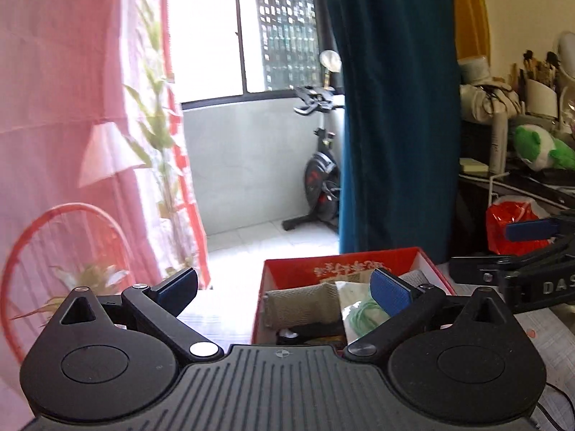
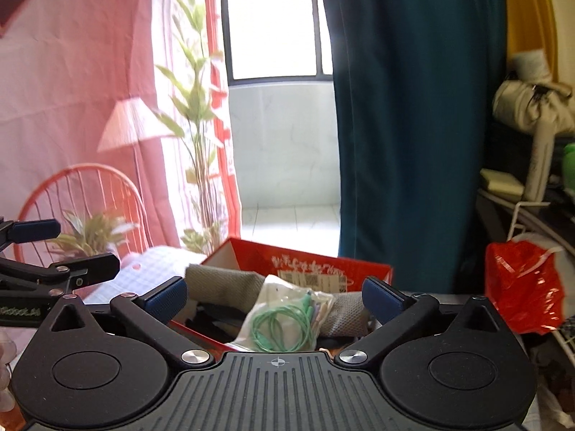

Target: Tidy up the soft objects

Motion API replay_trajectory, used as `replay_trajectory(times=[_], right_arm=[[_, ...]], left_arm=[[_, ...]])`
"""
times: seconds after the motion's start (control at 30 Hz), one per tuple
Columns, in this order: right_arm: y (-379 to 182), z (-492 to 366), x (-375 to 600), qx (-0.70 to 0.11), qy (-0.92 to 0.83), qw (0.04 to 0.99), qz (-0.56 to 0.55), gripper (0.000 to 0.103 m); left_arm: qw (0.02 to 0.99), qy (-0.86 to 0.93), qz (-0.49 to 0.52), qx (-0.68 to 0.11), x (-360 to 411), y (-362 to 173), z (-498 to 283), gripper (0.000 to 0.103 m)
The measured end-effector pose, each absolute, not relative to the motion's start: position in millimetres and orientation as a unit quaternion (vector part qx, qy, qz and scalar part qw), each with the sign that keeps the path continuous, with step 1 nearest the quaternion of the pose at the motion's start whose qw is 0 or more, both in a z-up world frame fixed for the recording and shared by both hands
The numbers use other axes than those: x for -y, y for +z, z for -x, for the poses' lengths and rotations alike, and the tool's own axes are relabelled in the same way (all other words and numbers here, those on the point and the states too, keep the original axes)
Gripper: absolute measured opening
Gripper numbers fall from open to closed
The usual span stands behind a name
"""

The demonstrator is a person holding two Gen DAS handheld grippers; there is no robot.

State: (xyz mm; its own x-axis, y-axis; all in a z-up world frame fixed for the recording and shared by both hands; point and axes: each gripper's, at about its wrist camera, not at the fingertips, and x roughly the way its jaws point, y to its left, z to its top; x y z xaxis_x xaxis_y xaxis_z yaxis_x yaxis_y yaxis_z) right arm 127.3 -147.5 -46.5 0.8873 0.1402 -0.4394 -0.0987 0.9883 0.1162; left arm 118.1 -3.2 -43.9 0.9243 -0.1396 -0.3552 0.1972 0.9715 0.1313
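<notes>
My left gripper and right gripper both gape wide, empty, above the red box. Only the left view catches the exercise bike. Inside the box: grey cloth, bagged green cord. The box's printed lettering is too blurred to read.

Table under a seemingly checked cloth; red box rests on it.

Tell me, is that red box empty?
No, the red box holds grey cloth and a clear bag with a green cord inside.
</notes>
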Motion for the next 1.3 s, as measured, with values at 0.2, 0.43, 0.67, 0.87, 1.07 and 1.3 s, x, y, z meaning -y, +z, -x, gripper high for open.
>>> replay_trajectory(times=[0.2, 0.43, 0.67, 0.87, 1.07, 1.3], right_arm=[[-22.0, -83.2, 149.0, -0.202, 0.055, 0.976, -0.052, 0.103], [-8.2, -42.3, 154.6, -0.176, 0.036, 0.982, -0.065, 0.103], [-10.1, -29.7, 155.0, -0.174, 0.029, 0.982, -0.070, 0.103], [-10.7, -25.0, 154.9, -0.169, 0.026, 0.983, -0.073, 0.103], [-9.6, -22.9, 152.8, -0.166, 0.024, 0.984, -0.068, 0.103], [-8.7, -19.4, 149.5, -0.159, 0.023, 0.985, -0.060, 0.103]], left_arm=[[0.983, -0.045, -0.064, -0.166, -4.7, -25.4, -83.0, 0.103], [0.986, -0.002, -0.053, -0.156, -16.0, -11.5, -57.4, 0.103], [0.986, 0.009, -0.050, -0.156, -19.2, -7.5, -44.5, 0.103], [0.986, 0.014, -0.045, -0.163, -19.0, -11.1, -41.6, 0.103], [0.986, 0.018, -0.046, -0.160, -20.2, -9.9, -39.5, 0.103], [0.986, 0.025, -0.048, -0.161, -20.8, -10.5, -37.9, 0.103]])
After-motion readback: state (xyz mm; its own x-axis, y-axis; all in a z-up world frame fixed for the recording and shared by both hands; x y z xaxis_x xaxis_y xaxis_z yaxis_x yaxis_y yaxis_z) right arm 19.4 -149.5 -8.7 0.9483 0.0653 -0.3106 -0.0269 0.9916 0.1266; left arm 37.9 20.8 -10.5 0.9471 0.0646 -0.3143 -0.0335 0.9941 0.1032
